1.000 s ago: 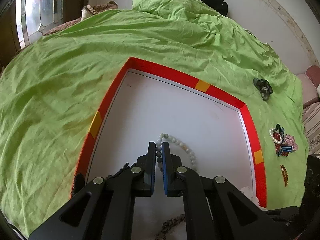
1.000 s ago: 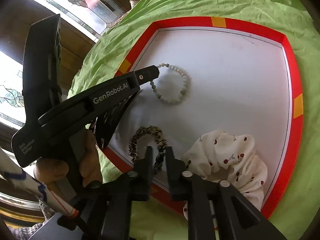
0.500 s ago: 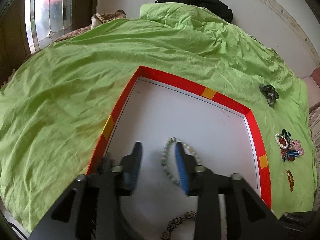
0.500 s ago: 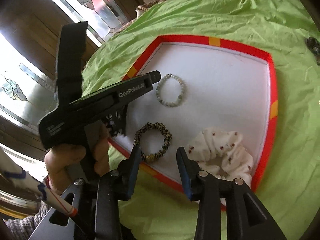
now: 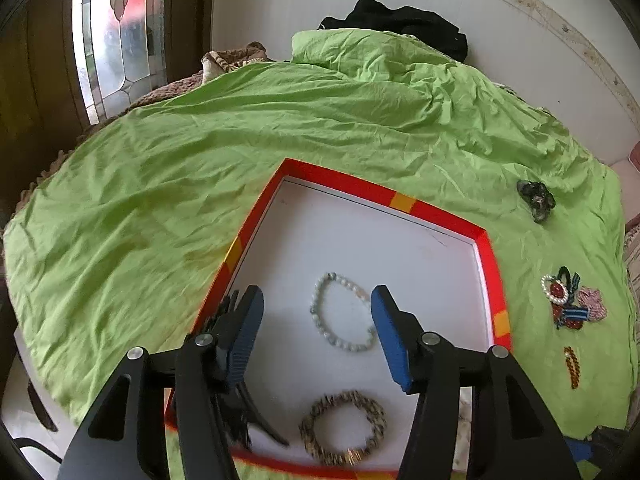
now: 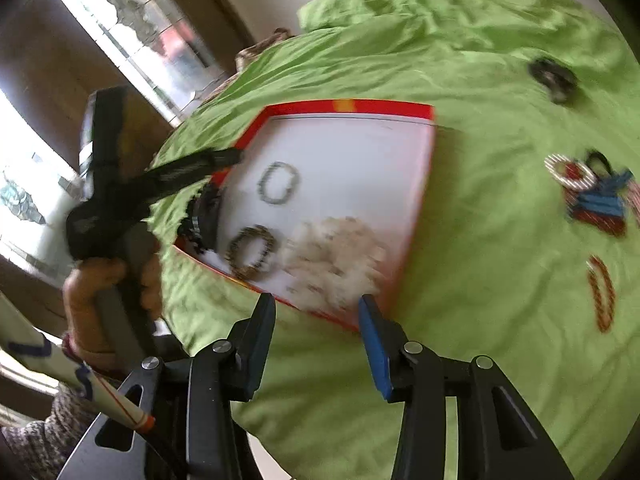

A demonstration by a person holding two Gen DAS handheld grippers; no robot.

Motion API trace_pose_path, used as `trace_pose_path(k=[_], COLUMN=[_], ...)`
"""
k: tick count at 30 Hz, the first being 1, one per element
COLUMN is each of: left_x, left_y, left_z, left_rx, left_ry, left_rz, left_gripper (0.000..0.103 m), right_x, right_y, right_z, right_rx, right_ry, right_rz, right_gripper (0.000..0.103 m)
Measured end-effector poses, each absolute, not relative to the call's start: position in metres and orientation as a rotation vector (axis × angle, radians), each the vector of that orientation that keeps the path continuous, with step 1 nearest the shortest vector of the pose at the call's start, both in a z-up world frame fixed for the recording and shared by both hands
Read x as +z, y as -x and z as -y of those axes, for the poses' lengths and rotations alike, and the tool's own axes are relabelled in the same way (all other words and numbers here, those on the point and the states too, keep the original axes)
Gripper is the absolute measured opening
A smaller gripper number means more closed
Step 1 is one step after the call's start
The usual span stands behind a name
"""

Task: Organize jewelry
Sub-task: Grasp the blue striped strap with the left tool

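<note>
Hovering spread and empty, the left gripper [image 5: 316,328] is framing the pale bead bracelet [image 5: 342,312] lying in the red-rimmed tray [image 5: 400,201]; the right gripper [image 6: 318,326] is gaping too. Judging next: fetching the clustered jewelry [image 5: 572,300] lying on the green sheet [image 5: 168,208].

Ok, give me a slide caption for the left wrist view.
Open left gripper above a pale bead bracelet lying in the red-rimmed tray on green bedding.
</note>
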State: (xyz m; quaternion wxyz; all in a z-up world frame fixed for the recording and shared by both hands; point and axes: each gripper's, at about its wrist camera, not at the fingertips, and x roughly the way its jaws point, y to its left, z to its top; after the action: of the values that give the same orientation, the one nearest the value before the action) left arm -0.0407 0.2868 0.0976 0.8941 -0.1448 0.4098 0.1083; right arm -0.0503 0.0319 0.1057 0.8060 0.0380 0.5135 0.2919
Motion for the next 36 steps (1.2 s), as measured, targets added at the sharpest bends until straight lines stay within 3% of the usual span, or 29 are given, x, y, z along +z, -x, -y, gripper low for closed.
trace_pose_path(k=[6,13,26,36], left_x=[0.127,0.142,0.109,0.075], left_y=[0.064,0.068,0.028,-0.025], left_z=[-0.266,-0.207,-0.026,0.044], left_rx=[0.220,0.119,-0.268,-0.366], left_ry=[0.275,0.198,-0.055,-0.151], left_rz=[-0.816,-0.837,-0.922,-0.975], left_gripper=[0.061,0.062,0.062,0.062], right_x=[0.089,0.068,0.059,0.044], right_y=[0.066,0.085,0.077,0.043], right_z=[0.049,0.147,0.236,0.233], right_rx=[0.478,0.293,0.166,0.198], right_ry=[-0.171,-0.301,-0.420,-0.393], right_rz=[-1.118,-1.118,-1.053,-1.041], right_gripper=[0.047,0.047,0.047,0.047])
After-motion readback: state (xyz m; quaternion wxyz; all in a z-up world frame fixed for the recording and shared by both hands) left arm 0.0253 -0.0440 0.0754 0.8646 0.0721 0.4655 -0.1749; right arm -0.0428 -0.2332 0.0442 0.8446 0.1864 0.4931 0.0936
